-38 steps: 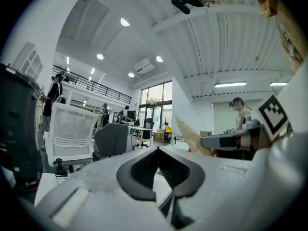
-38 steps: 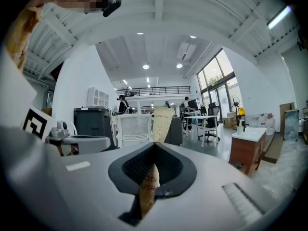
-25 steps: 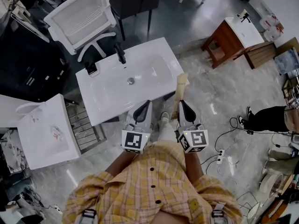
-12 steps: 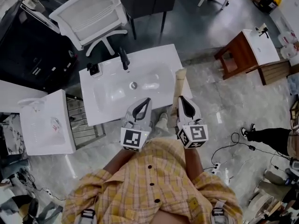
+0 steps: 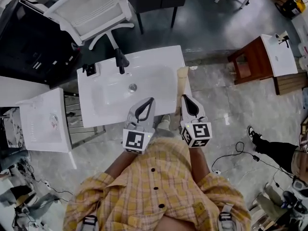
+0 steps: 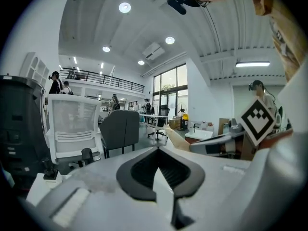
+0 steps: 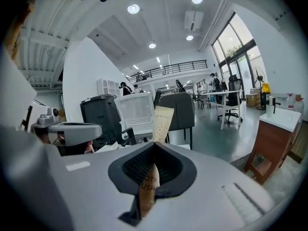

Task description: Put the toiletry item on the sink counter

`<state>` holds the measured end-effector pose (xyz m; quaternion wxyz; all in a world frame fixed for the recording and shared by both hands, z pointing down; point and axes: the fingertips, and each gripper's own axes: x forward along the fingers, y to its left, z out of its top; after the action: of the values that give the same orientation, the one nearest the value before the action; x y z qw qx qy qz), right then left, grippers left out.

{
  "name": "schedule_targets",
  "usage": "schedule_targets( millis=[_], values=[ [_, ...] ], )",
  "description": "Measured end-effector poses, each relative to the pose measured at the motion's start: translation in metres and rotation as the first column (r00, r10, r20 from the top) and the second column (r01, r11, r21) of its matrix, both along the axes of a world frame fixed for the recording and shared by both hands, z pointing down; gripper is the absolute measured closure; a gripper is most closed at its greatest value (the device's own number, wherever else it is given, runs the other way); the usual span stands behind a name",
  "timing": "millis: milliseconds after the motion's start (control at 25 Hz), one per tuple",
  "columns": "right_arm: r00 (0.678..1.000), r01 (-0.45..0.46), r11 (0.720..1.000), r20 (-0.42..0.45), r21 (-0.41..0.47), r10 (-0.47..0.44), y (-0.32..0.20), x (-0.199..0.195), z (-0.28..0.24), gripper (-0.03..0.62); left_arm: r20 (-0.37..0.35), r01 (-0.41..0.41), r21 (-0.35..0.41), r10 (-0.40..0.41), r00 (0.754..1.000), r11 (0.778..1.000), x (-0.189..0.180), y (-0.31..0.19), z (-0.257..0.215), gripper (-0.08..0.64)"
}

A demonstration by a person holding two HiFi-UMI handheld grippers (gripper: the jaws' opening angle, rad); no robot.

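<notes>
The right gripper [image 7: 153,147] has its jaws pinched narrow on a tan paper toothbrush packet [image 7: 161,121], clamped near its lower end, and the packet stands up out of them toward 12 o'clock. In the head view the packet [image 5: 182,83] reaches from this gripper [image 5: 185,98] over the right edge of the white sink counter [image 5: 159,57]; whether it touches the counter cannot be told. At 9 o'clock of it, the left gripper [image 6: 157,152] has its jaws together with nothing between them, its tips [image 5: 150,101] over the counter's near edge. A black faucet [image 5: 120,59] stands at 11 o'clock, with a white office chair [image 5: 91,11] beyond it. A wooden cabinet [image 5: 250,61] stands at 2 o'clock.
</notes>
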<state>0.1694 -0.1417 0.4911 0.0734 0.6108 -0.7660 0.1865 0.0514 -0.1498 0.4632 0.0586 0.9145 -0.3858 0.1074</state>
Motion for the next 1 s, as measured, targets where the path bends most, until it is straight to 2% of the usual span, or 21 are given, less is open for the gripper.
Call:
schedule_targets(
  millis=[440,560,840,1000],
  values=[
    [0.998,0.055,0.995,-0.010,-0.083,-0.056,-0.027,0.032,0.038,0.588,0.022,0.037,-0.029,-0.036,0.999,0.999,0.033,-0.015,0.017,0.561],
    [0.998,0.053,0.991,-0.025,-0.120,-0.056,-0.033,0.038,0.055,0.588,0.016,0.074,-0.073,-0.073,0.997,0.995,0.033,-0.012,0.024,0.561],
    [0.994,0.074,0.981,-0.066,-0.180,-0.087,-0.049,0.042,0.086,0.588,0.064,0.057,-0.044,-0.054,0.996,0.997,0.032,-0.015,0.037,0.561],
    [0.993,0.076,0.975,-0.075,-0.208,-0.094,-0.055,0.046,0.101,0.588,0.063,0.065,-0.053,-0.062,0.996,0.996,0.032,-0.015,0.040,0.561]
  ],
)
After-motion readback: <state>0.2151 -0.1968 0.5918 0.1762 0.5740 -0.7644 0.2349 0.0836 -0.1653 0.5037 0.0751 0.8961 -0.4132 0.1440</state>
